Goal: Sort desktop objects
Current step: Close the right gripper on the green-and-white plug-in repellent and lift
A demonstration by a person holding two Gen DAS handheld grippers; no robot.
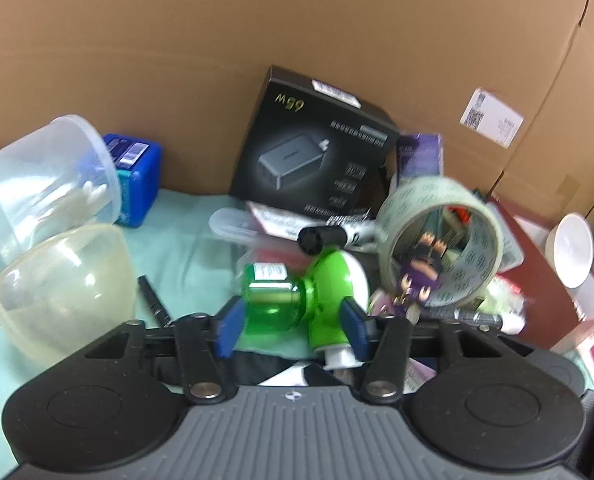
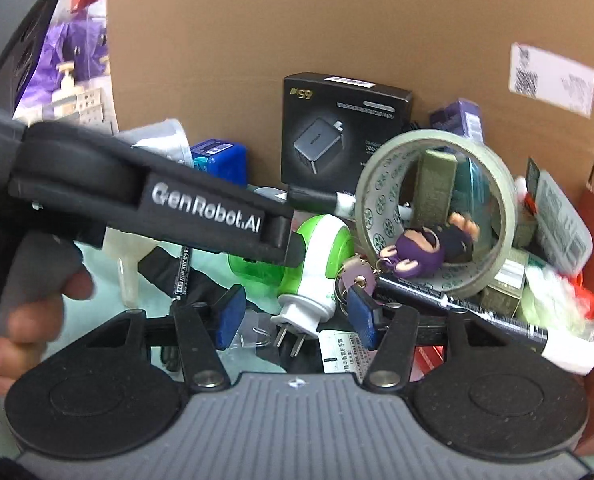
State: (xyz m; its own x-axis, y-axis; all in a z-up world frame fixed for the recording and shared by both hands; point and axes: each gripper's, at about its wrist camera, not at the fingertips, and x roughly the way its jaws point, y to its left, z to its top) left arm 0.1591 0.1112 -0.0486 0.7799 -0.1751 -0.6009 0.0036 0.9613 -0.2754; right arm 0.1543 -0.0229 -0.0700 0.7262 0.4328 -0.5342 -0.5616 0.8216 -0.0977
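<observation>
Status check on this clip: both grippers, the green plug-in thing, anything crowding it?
Left hand-held gripper straddling green plug-in device, grip unconfirmed. Right hand-held gripper open, empty, near its plug prongs. Tape roll and black marker crowd it.

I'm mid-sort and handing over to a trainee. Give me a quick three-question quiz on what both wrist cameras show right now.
1. True or false: the left hand-held gripper has its pads on either side of the green plug-in device.
2. What sits inside the tape roll? A) purple figurine keychain B) battery C) coin
3. Fill in: the black charger box leans against the ____ wall.

Key: 1 true; 2 A, the purple figurine keychain; 3 cardboard.
</observation>
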